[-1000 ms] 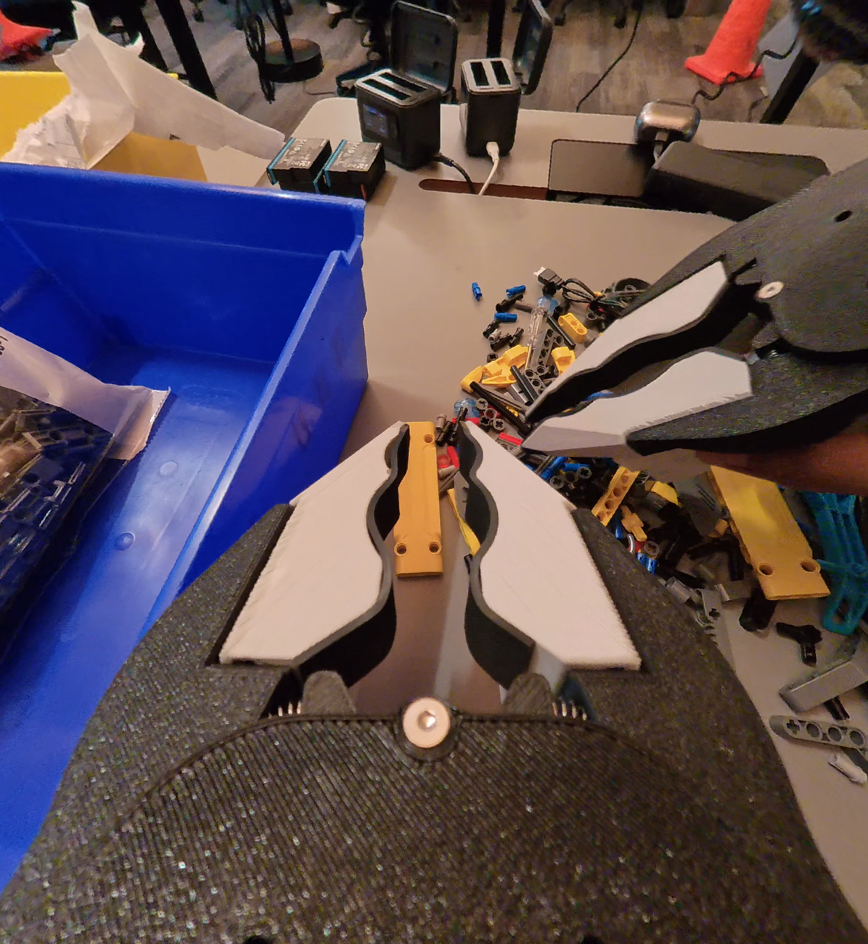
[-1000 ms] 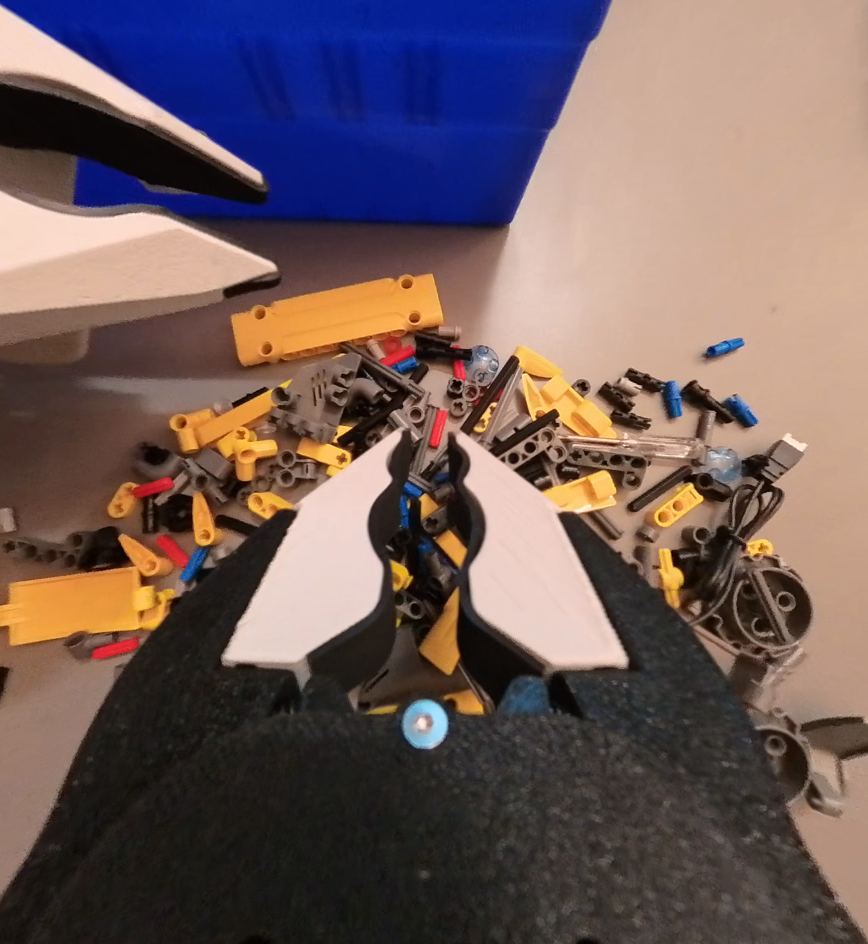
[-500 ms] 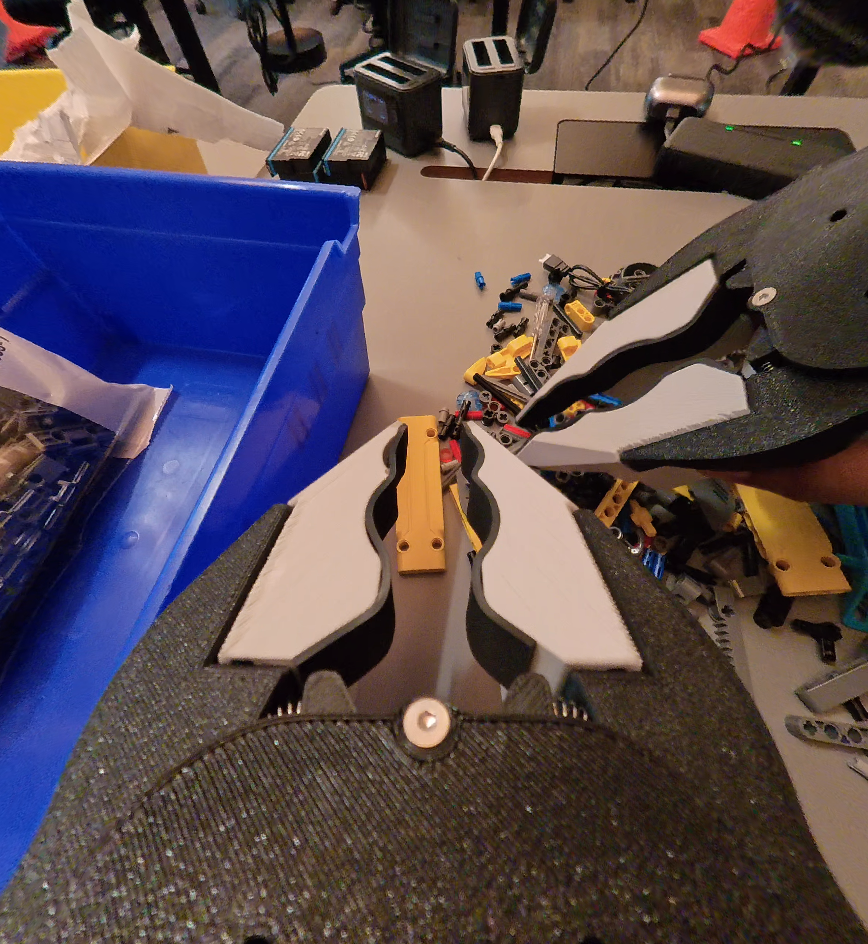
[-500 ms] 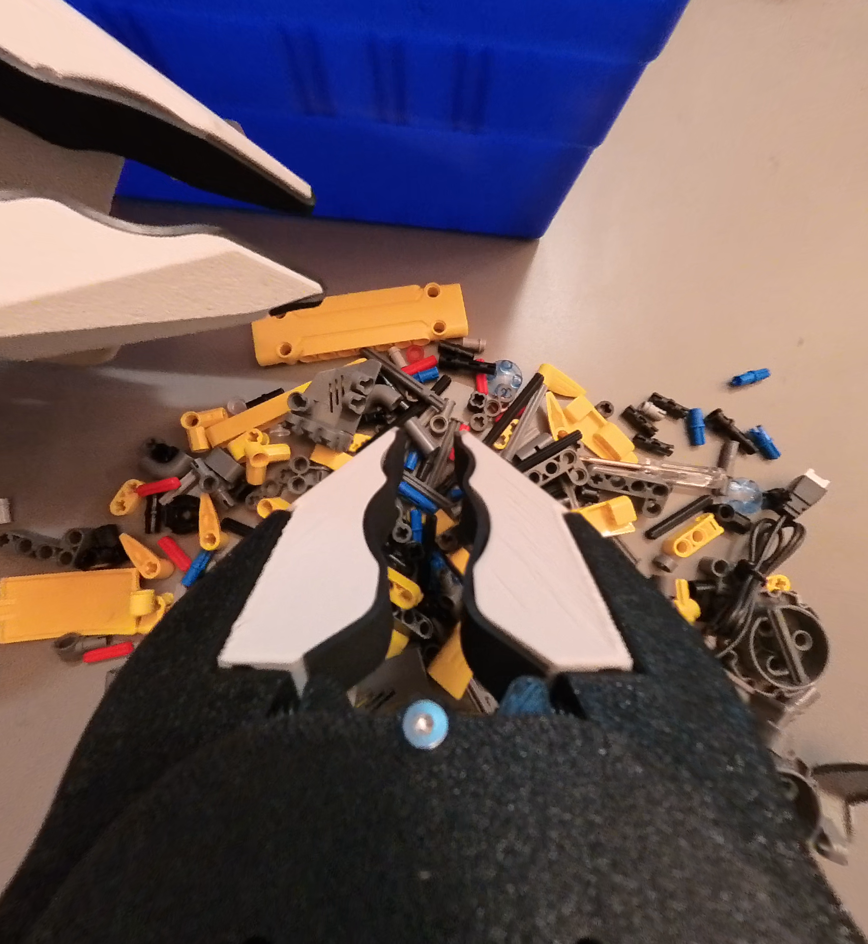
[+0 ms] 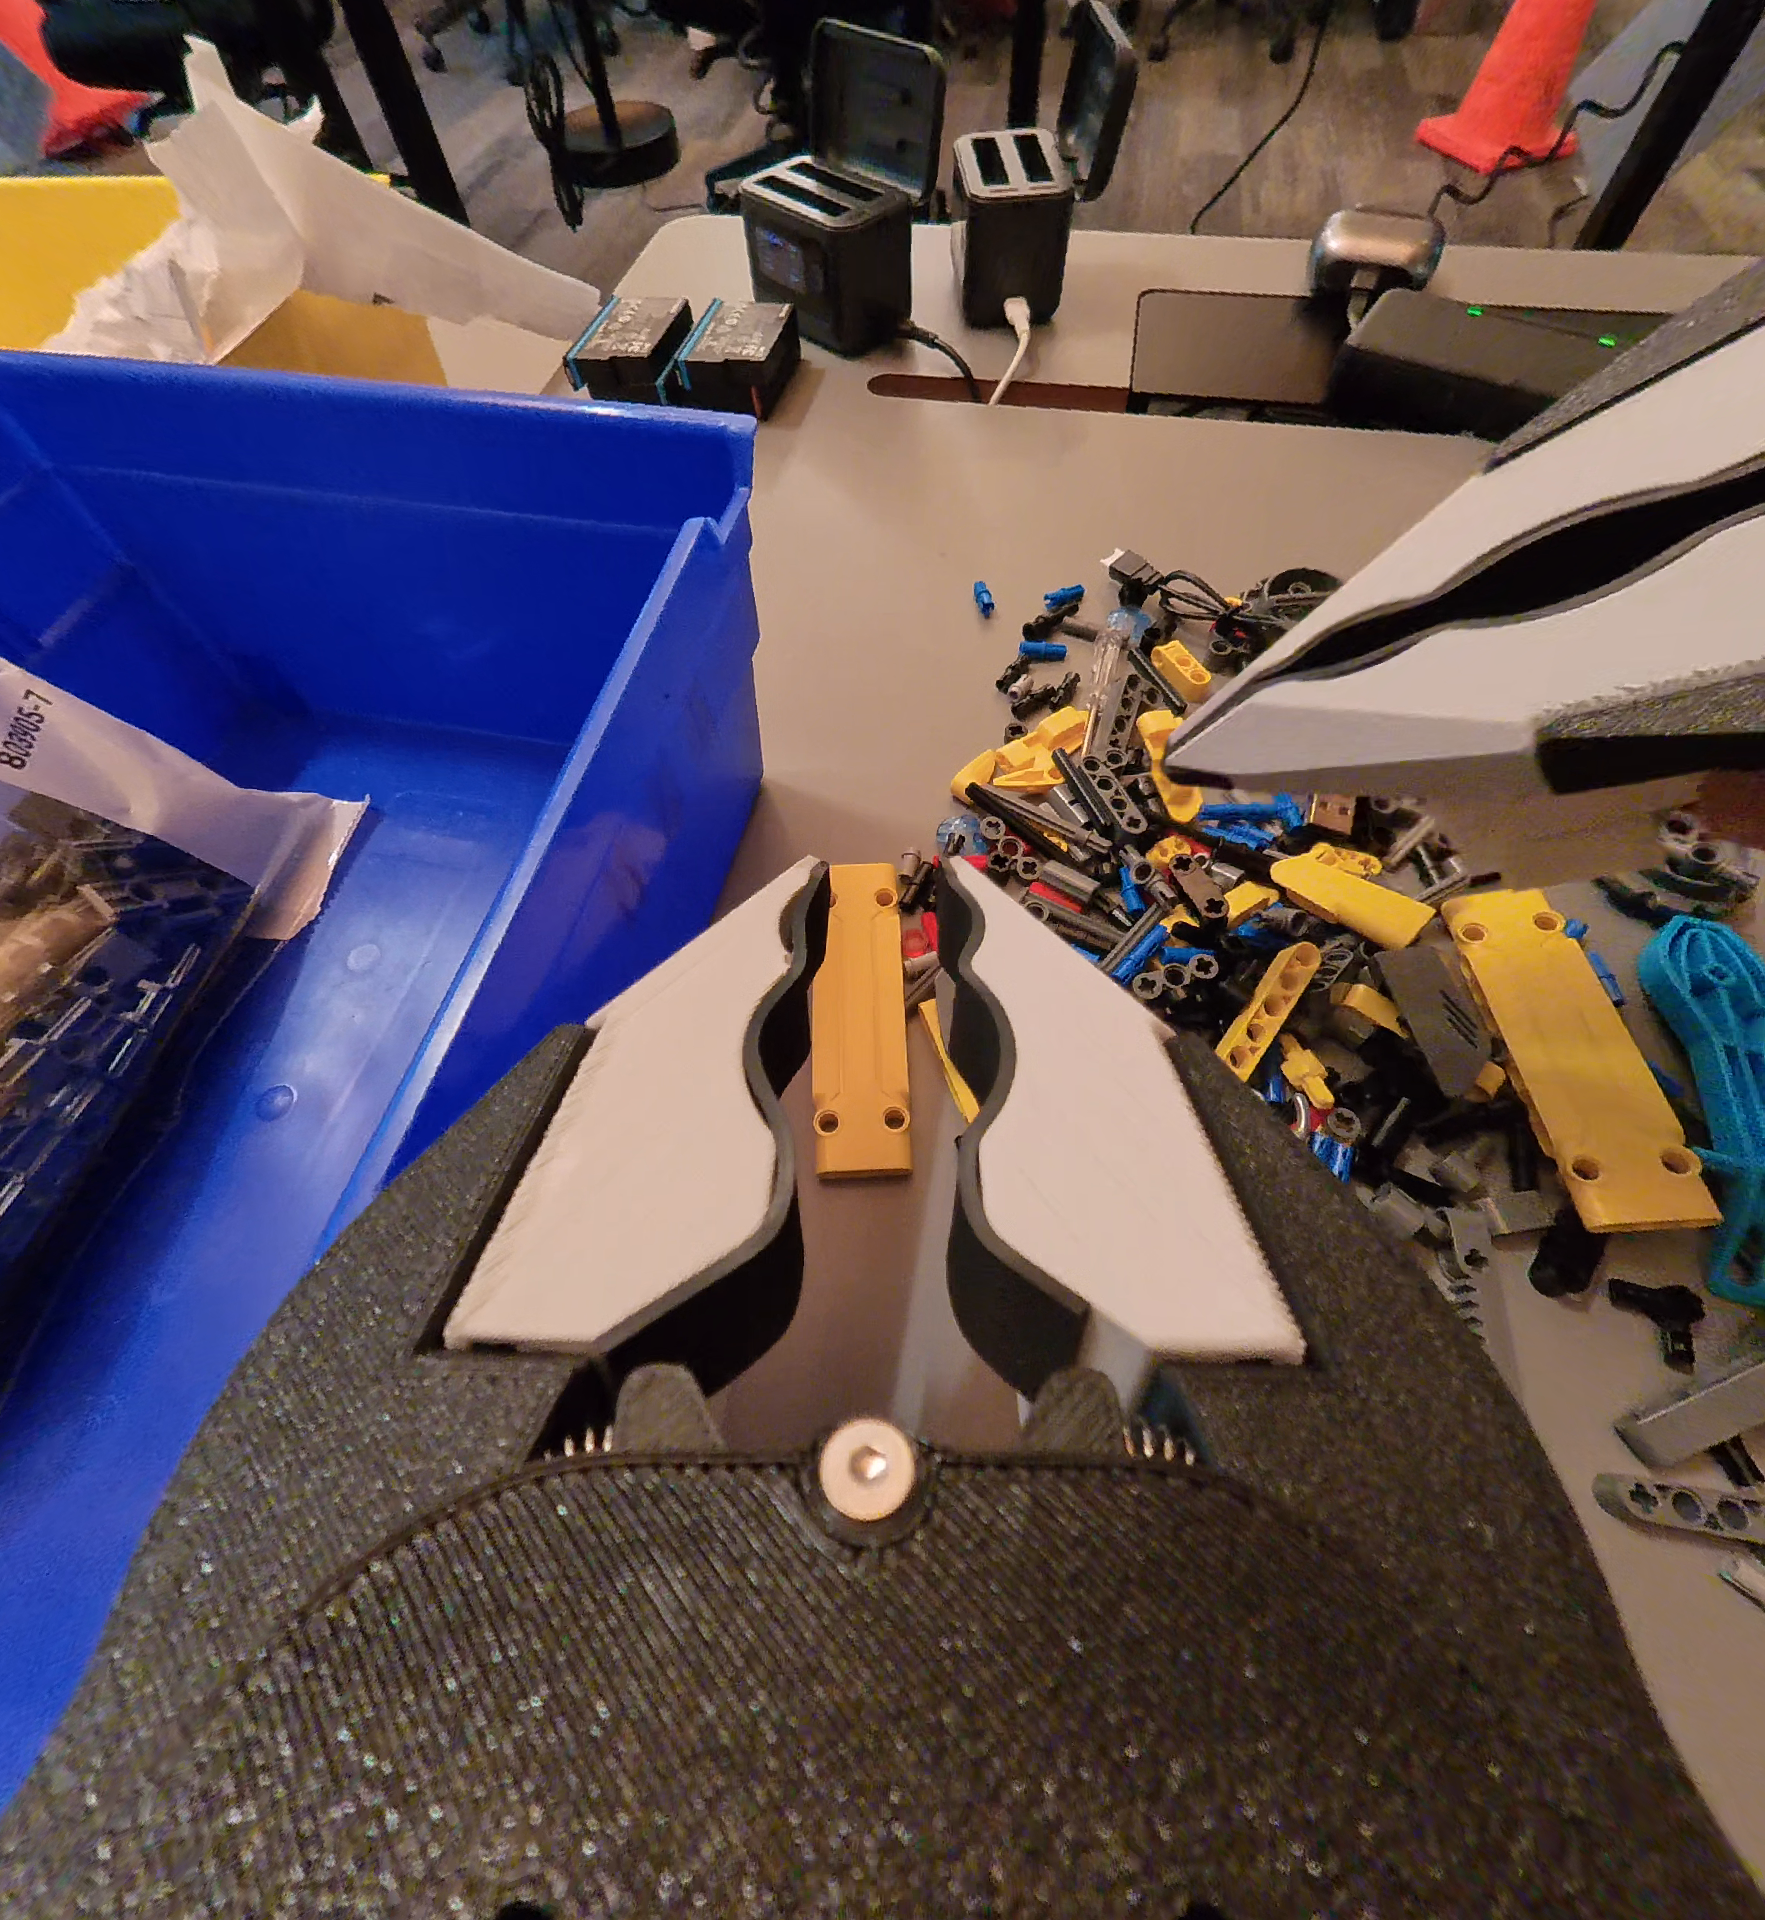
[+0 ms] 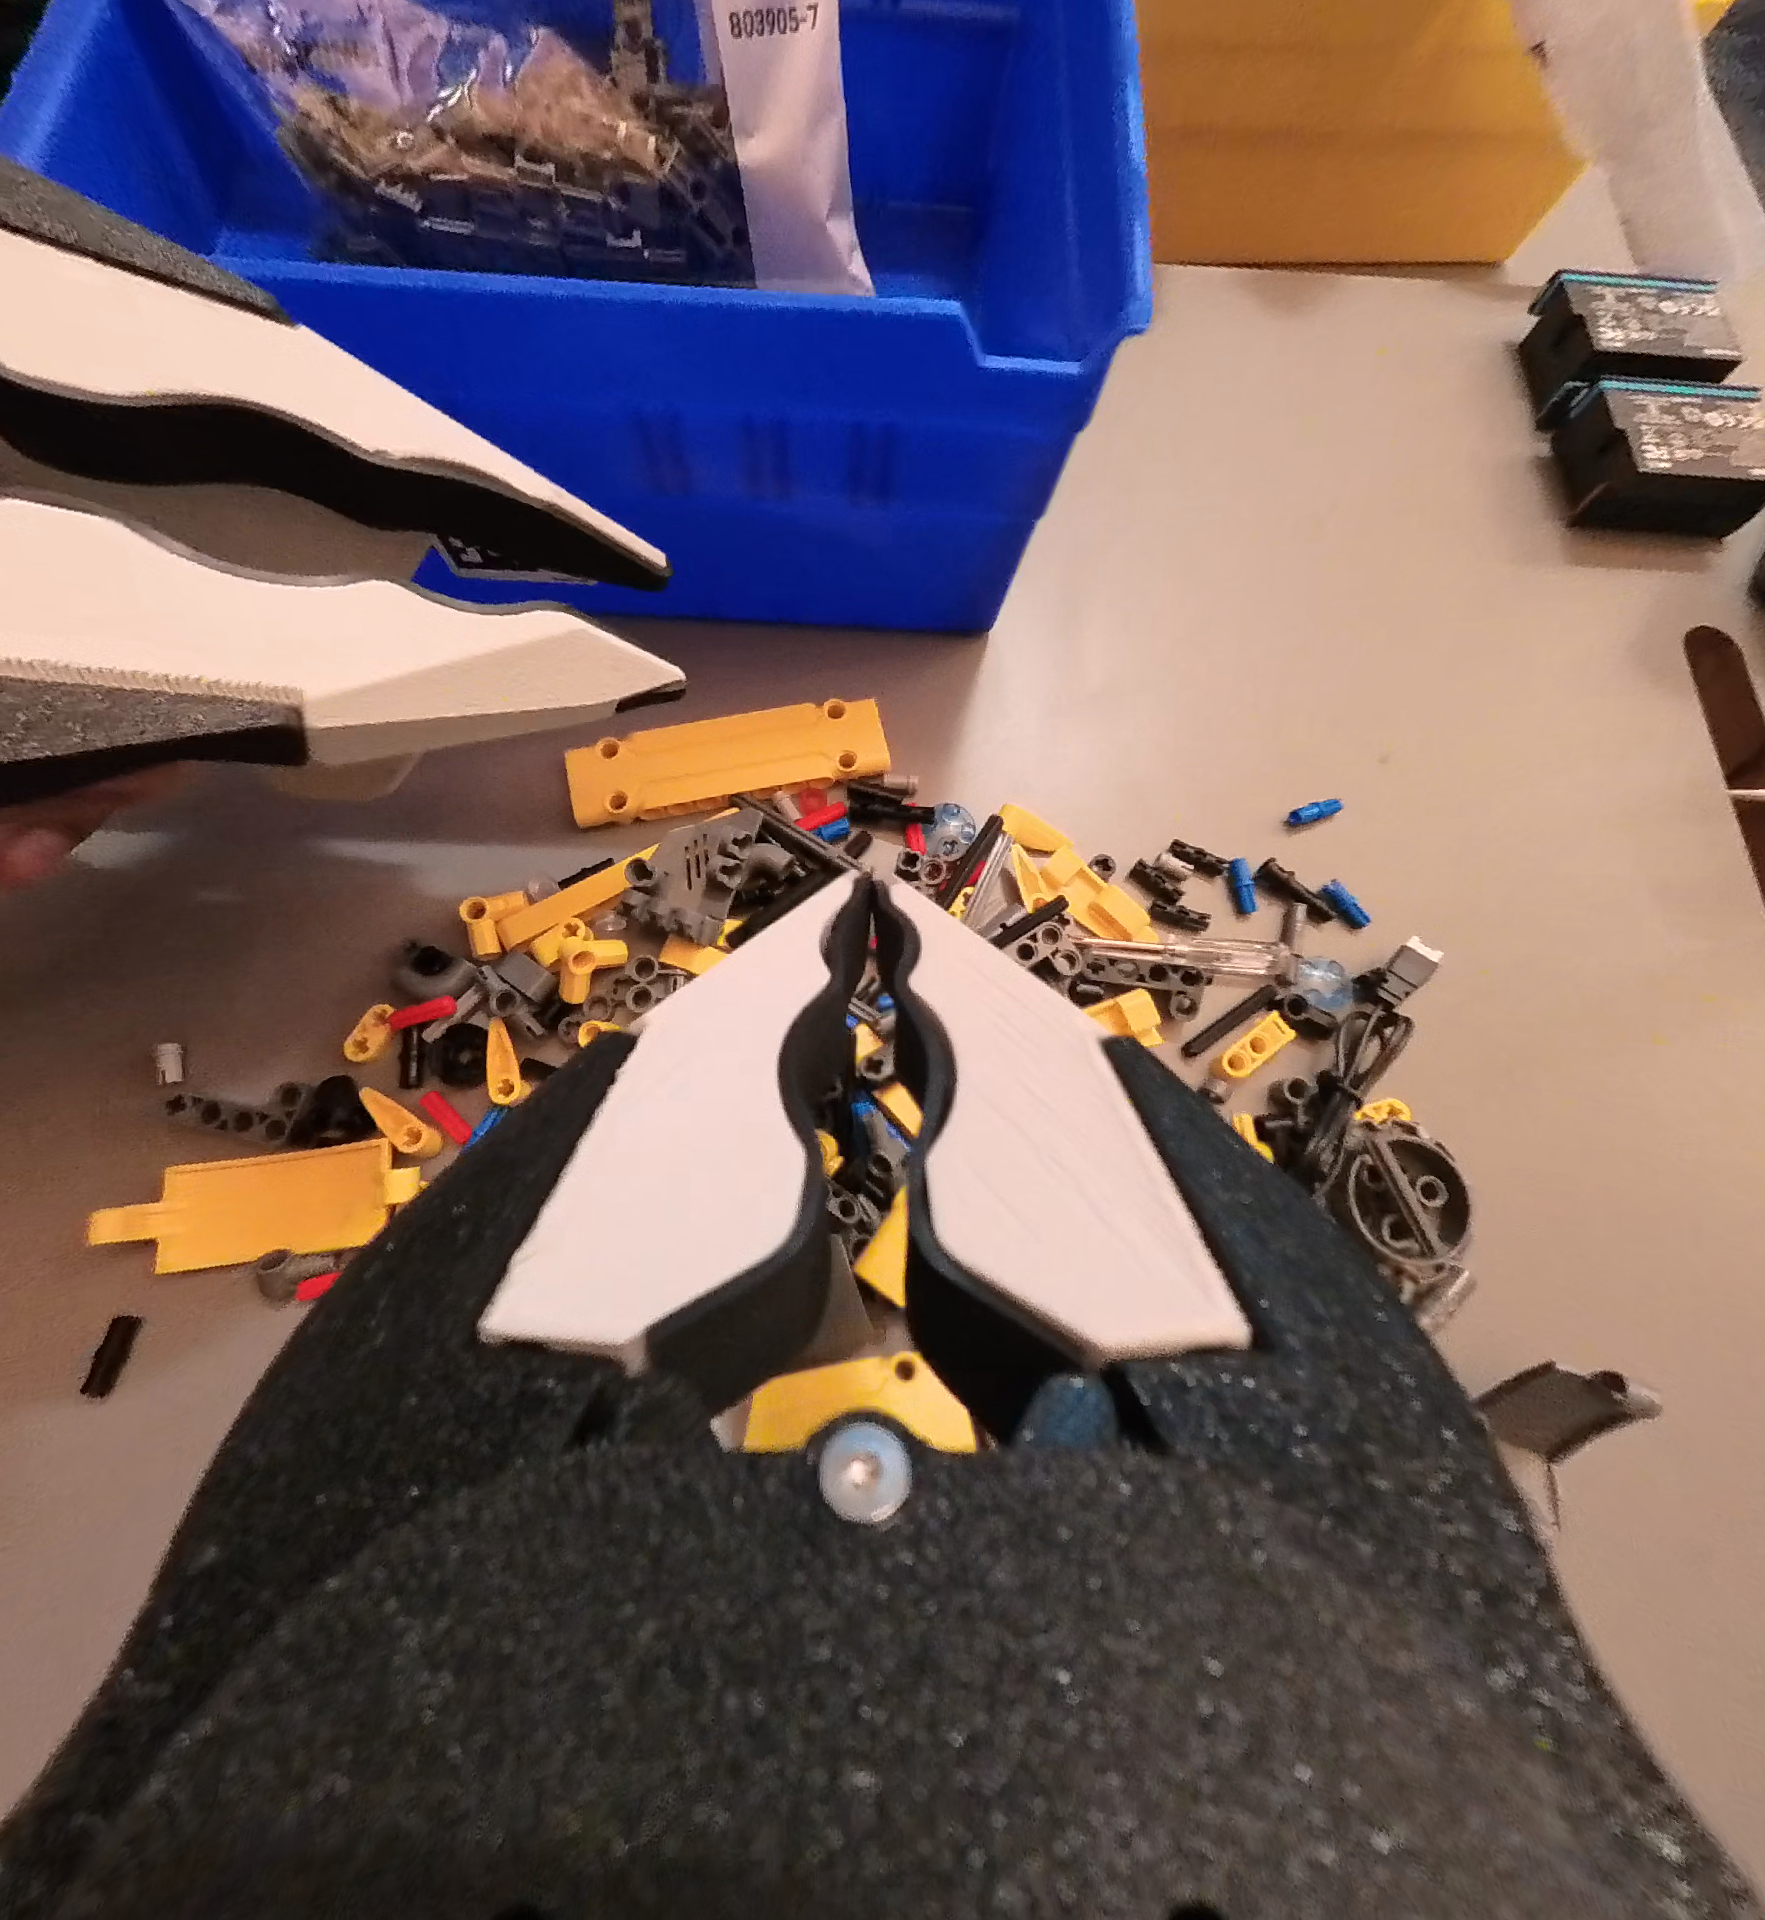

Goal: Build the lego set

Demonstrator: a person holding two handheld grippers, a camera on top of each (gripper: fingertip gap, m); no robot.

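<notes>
My left tongs (image 5: 878,883) hang low over the grey table (image 5: 888,540), tips spread apart. A long yellow panel (image 5: 860,1023) lies flat on the table in the gap between them; neither finger touches it as far as I can see. In the right wrist view the same panel (image 6: 727,758) lies just below the left tongs' tips (image 6: 665,629).

Just to the left stands a blue bin (image 5: 504,665), its near wall beside my left finger. Inside it lies a clear bag of small parts (image 5: 57,935) with a white printed strip.

My right tongs (image 6: 867,888) are over the heap of small building pieces (image 6: 1065,935), tips pressed together at the very end. Whether anything is pinched there I cannot tell; no piece shows between the tips. In the left wrist view they (image 5: 1184,753) reach in from the right, above the heap (image 5: 1221,914).

Heap: yellow, black, grey, blue and red pins and beams. At its right edge, a wide yellow plate (image 5: 1574,1060) and a teal lattice part (image 5: 1730,1081) just beside it. Across the table, two black battery packs (image 5: 680,343) and two open chargers (image 5: 919,239). A yellow bin (image 6: 1345,135) stands beyond the blue one.
</notes>
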